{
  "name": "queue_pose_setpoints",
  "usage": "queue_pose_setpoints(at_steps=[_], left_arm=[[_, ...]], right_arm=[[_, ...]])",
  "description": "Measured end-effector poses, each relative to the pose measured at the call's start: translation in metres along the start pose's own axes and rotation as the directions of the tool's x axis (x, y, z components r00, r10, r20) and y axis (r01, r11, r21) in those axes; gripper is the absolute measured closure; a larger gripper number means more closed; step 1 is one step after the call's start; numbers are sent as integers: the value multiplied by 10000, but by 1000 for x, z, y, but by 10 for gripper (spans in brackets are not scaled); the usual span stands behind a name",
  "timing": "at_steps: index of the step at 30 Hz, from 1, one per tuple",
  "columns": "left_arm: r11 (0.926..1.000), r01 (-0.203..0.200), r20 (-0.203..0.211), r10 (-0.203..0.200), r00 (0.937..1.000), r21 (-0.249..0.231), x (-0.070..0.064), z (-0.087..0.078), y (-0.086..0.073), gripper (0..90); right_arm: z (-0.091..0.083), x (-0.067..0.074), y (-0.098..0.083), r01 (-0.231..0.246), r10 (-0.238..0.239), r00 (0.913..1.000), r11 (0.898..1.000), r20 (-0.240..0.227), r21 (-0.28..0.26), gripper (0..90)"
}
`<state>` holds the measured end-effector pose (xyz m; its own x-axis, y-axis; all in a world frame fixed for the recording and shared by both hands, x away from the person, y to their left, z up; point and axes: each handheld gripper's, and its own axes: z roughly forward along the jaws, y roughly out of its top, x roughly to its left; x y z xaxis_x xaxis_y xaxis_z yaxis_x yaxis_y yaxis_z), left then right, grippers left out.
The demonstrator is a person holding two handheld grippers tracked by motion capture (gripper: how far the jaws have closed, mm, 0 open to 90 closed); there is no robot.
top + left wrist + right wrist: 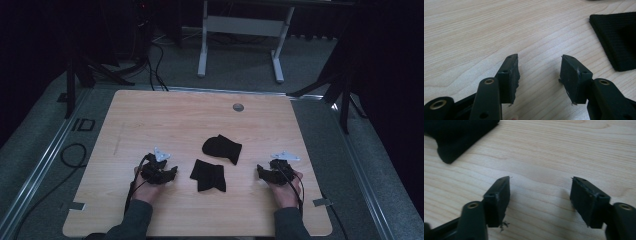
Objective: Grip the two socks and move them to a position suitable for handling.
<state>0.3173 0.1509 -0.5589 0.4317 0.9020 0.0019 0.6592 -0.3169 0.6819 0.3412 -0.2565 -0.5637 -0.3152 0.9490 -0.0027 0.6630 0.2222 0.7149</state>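
Left gripper (539, 75) and right gripper (540, 200): fingers apart, nothing held, bare desk (486, 30) between them; two black socks (209, 175) lie beyond the fingertips

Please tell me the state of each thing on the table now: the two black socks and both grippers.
Left gripper: open, holding nothing, low over the table.
Right gripper: open, holding nothing, low over the table.
Near sock: lying flat between the grippers, untouched.
Far sock: lying flat behind the near sock, untouched.
Table: wooden top.
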Motion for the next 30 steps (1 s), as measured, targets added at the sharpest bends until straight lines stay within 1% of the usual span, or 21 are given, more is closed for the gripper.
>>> queue_pose_setpoints(at_steps=[2,3,4,5,7,8,9,10,11,12,14,15,16,19,21,23,24,26,27,28,30], left_arm=[[10000,6,-2,-6,10000,-11,0,0,0,497],[10000,9,-12,-9,10000,-36,0,0,0,497],[10000,-9,-20,9,10000,-67,0,0,-1,499],[10000,-14,-24,14,10000,-68,0,0,-1,499],[10000,-14,-24,14,10000,-68,0,0,-1,500],[10000,-38,-33,38,10000,-57,-1,0,-1,500],[10000,-38,-33,38,10000,-57,-1,0,-1,500],[10000,-44,-28,44,10000,-59,-1,0,-1,499],[10000,-44,-28,44,10000,-57,-1,0,-1,499],[10000,-33,-32,33,10000,-69,-1,0,-1,495],[10000,-17,-42,17,10000,-70,-1,0,-1,487],[10000,-6,-45,5,10000,-74,-2,0,-1,487],[10000,12,-60,-12,10000,-72,-2,0,-1,480],[10000,7,-75,-8,10000,-53,-3,0,-1,473],[10000,6,-87,-6,10000,-44,-3,0,-1,468],[10000,6,-88,-6,10000,-50,-3,0,-1,466],[10000,6,-88,-6,10000,-50,-3,0,-1,465],[10000,12,-92,-13,10000,-64,-4,1,-1,461],[10000,-12,-82,12,10000,-71,-3,1,-1,459],[10000,-26,-71,26,10000,-69,-3,1,-1,455],[10000,-20,-76,20,10000,-70,-4,1,0,452]], right_arm=[[-1,1,1,63,-62,10000,10000,-53,44,378],[-1,1,1,63,-62,10000,10000,-53,44,378],[-2,3,1,127,-127,9999,9999,-95,88,425],[-2,5,1,138,-137,9998,9998,-107,106,447],[-3,6,1,171,-169,9998,9998,-127,120,447],[-3,9,2,340,-339,9994,9993,-115,137,475],[-3,9,2,340,-339,9994,9993,-115,137,475],[-4,14,2,655,-656,9978,9977,65,188,493],[-4,14,2,655,-656,9978,9977,65,188,493],[-5,20,3,969,-973,9952,9950,128,249,513],[-7,28,4,1190,-1191,9929,9926,56,256,550],[-7,28,4,1190,-1191,9929,9926,56,256,550],[-9,39,6,1644,-1644,9864,9863,27,110,596],[-14,59,10,2244,-2246,9733,9744,-468,-94,696],[-17,73,11,2518,-2527,9622,9675,-1016,-226,776],[-20,87,13,2565,-2602,9512,9655,-1661,-437,850],[-22,94,14,2633,-2687,9451,9632,-1859,-534,878],[-25,106,16,2746,-2848,9332,9585,-2191,-763,886],[-26,112,18,2681,-2813,9309,9594,-2329,-873,872],[-26,118,19,2682,-2833,9266,9588,-2474,-936,828],[-27,128,21,2699,-2891,9138,9571,-2851,-1053,737]])
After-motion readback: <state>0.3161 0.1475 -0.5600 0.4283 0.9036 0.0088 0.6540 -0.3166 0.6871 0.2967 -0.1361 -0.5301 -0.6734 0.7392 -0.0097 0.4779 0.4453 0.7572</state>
